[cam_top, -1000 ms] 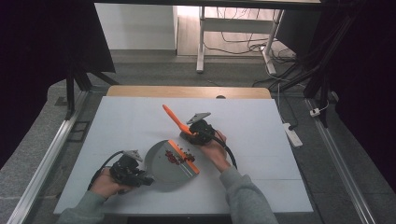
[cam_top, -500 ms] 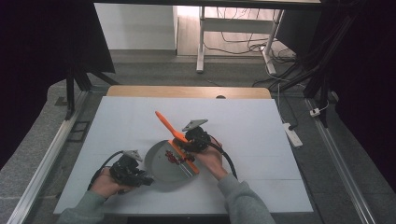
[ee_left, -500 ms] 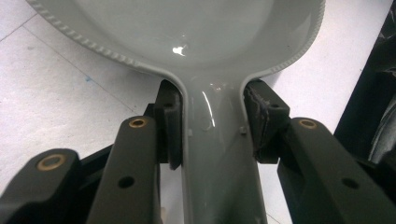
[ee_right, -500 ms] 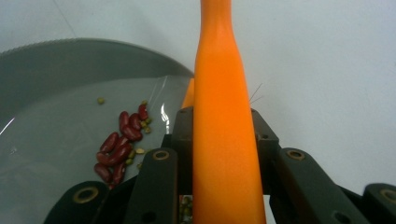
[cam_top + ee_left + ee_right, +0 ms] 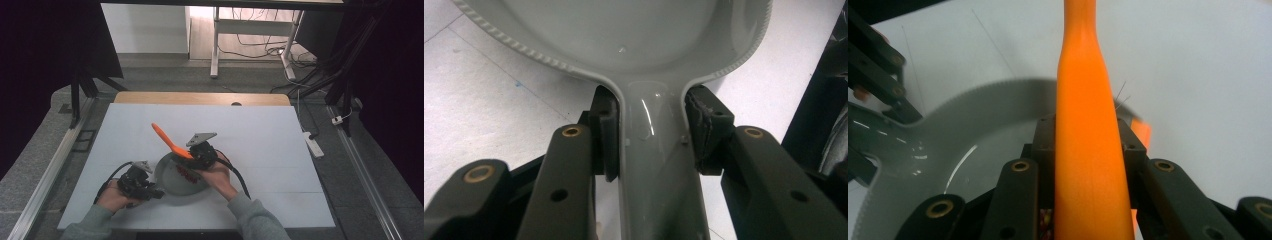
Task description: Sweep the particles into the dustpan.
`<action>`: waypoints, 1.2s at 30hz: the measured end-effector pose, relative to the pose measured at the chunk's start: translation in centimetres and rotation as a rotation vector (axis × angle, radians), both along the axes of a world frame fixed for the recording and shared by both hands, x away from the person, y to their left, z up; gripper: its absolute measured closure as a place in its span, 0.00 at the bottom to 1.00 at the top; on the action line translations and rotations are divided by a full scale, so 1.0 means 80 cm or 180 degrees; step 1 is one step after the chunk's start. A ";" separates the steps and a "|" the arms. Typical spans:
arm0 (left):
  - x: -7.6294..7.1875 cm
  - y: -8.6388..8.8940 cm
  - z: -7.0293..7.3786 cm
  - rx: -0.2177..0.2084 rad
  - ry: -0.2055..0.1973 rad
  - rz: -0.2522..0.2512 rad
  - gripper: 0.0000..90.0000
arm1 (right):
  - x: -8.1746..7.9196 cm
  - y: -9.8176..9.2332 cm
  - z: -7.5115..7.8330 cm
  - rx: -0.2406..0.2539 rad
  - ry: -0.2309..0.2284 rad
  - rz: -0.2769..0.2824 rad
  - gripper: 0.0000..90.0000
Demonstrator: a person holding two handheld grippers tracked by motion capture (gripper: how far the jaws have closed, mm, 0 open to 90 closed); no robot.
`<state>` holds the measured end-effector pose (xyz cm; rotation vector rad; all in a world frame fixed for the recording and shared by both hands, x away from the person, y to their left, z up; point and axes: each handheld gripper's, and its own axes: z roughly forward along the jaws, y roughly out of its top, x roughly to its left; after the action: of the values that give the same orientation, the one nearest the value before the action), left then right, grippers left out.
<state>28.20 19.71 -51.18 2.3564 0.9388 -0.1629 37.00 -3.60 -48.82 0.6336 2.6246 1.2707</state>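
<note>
Grey pan and orange spatula, both gripped, near the table's front edge.
High view: the left gripper [image 5: 150, 191] holds the grey pan [image 5: 175, 180]; the right gripper [image 5: 192, 156] holds the orange spatula [image 5: 167, 138] over the pan's far rim. Left gripper view: pads [image 5: 606, 132] clamp the pan's handle [image 5: 656, 165]. Right gripper view: jaws pinch the spatula's handle [image 5: 1088, 150] above the pan [image 5: 973, 145].
</note>
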 end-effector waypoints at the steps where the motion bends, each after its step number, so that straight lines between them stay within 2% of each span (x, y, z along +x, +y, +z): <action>1: 0.000 0.000 0.000 0.0001 0.0001 0.0001 0.68 | 0.000 -0.001 0.005 0.0011 -0.0053 -0.0026 0.79; 2: 0.000 0.000 0.000 -0.0003 -0.0001 0.0001 0.68 | 0.002 -0.005 0.012 0.0012 -0.0138 -0.0108 0.79; 3: 0.000 0.000 0.000 -0.0008 -0.0003 0.0002 0.68 | 0.005 -0.009 0.014 -0.0002 -0.0161 -0.0160 0.79; 4: 0.000 0.000 0.000 -0.0008 -0.0005 0.0001 0.68 | 0.005 -0.009 0.014 -0.0002 -0.0161 -0.0160 0.79; 8: 0.000 0.000 0.000 -0.0003 -0.0003 -0.0003 0.68 | 0.014 -0.025 0.012 -0.0116 -0.0207 -0.0369 0.79; 15: 0.000 -0.001 0.000 0.0000 0.0000 0.0008 0.68 | 0.026 -0.045 -0.011 -0.0262 -0.0087 -0.0635 0.79; 17: 0.000 -0.001 -0.001 0.0002 0.0001 0.0007 0.68 | 0.026 -0.047 -0.018 -0.0281 -0.0024 -0.0646 0.79; 25: -0.001 -0.001 0.000 -0.0001 -0.0001 0.0007 0.68 | 0.014 -0.044 -0.023 -0.0121 0.0049 -0.0605 0.79; 36: -0.001 -0.001 -0.001 0.0001 0.0002 0.0005 0.68 | 0.002 -0.040 -0.025 -0.0074 0.0021 -0.0618 0.79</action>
<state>28.15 19.62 -51.22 2.3559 0.9411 -0.1627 37.15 -6.82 -50.80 0.8661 2.5066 1.1809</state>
